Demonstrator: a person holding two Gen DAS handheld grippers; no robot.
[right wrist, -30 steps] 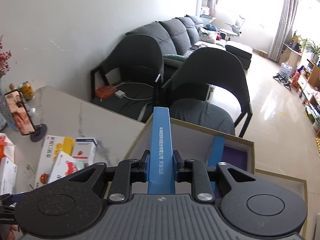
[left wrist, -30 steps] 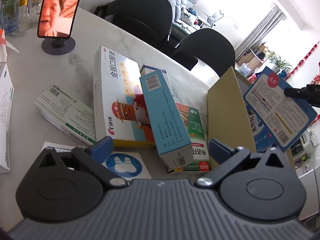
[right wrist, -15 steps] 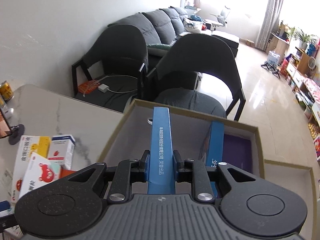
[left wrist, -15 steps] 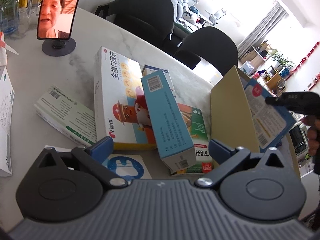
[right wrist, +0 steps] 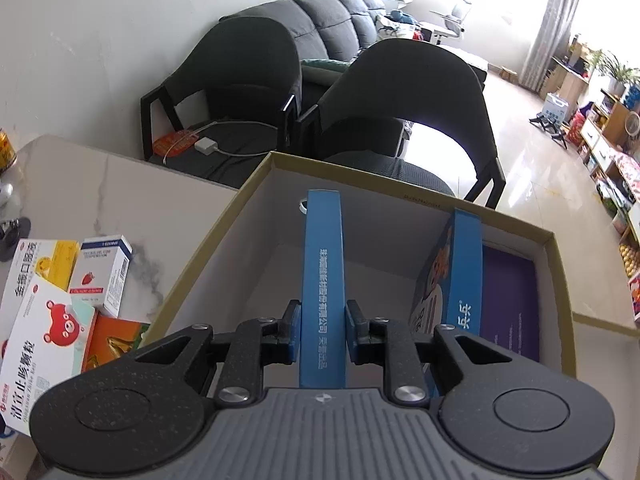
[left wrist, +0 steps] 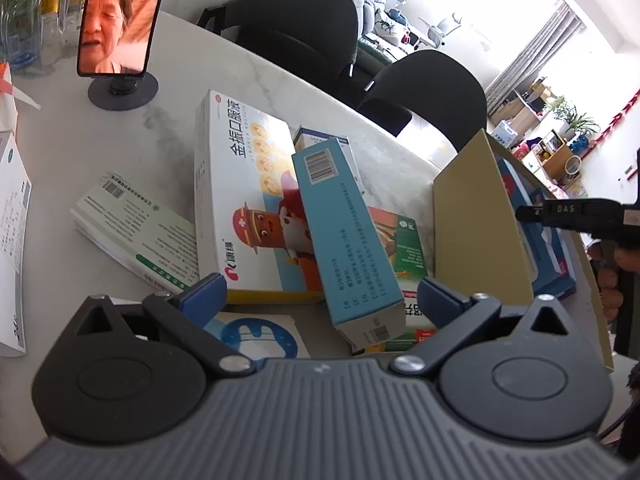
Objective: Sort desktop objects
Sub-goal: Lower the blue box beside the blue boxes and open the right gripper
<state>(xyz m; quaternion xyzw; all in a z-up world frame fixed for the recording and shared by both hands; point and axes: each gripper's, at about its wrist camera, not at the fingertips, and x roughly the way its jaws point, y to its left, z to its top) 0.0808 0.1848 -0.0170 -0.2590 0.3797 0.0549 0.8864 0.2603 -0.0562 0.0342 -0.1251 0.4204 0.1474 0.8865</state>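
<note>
The marble table (left wrist: 72, 152) is carrying everything I am working with, and the open cardboard box (right wrist: 256, 184) is sitting at its edge, in front of two dark chairs (right wrist: 404, 92). Inside that box a purple box (right wrist: 512, 300) is lying flat on the right, with another blue carton (right wrist: 466, 268) standing on edge just beside it.

I am holding the blue box (right wrist: 323, 280) upright on its narrow edge over the box's open middle; whether its far end is touching the floor of the box I cannot tell. My right gripper (right wrist: 322, 334) is pinching it from both sides, pads pressed against its faces.

On the table left of the box, a heap of medicine cartons is lying: a big white-and-yellow carton (left wrist: 244, 200), a light blue carton (left wrist: 348, 240) leaning across it, an orange-and-green carton (left wrist: 404, 244) underneath, and a pale green carton (left wrist: 136, 232) apart to the left.

My left gripper (left wrist: 320, 296) is hovering over this heap with its fingers spread wide and nothing between them.

A phone on a stand (left wrist: 120, 28) is standing at the far side of the table.
</note>
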